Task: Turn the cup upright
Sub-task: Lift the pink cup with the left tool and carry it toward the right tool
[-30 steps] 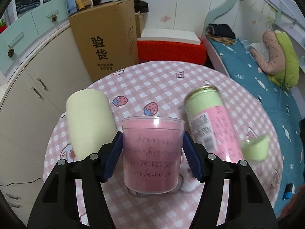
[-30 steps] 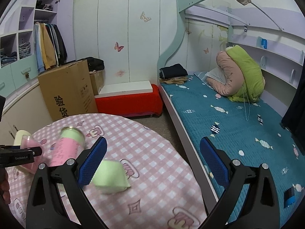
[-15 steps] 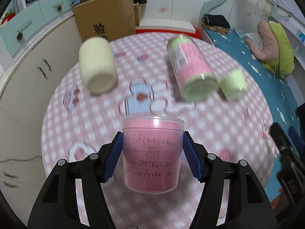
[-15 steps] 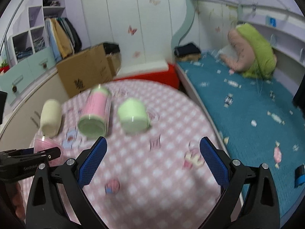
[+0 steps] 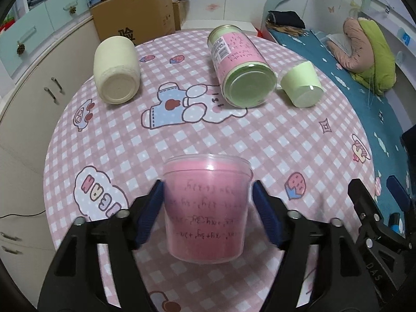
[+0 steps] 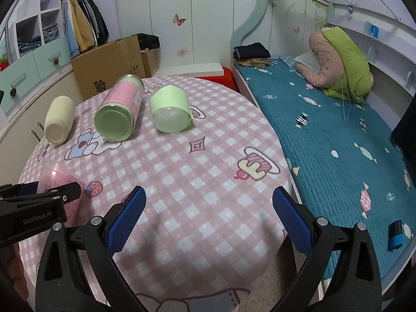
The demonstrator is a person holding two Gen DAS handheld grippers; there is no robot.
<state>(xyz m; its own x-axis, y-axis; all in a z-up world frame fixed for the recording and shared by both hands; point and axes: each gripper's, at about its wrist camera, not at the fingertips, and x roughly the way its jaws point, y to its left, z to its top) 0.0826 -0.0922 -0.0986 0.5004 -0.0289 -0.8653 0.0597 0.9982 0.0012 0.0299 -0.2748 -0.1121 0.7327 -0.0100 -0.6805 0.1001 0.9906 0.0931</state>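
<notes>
The left gripper (image 5: pixel 208 208) squeezes the pink cup (image 5: pixel 208 208) between its blue pads, over the near side of the table (image 5: pixel 260 135). The right gripper (image 6: pixel 208 215) is wide open, holding nothing.

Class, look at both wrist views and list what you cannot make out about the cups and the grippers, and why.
- Pink cup in the left gripper: whether its base touches the table; the cup's own body hides it. In the right wrist view the gripper's arm covers its lower part.
- Cream cup, tall pink cup, green cup: mouths face away in both views.
- Right gripper: open, nothing between its fingers.
</notes>
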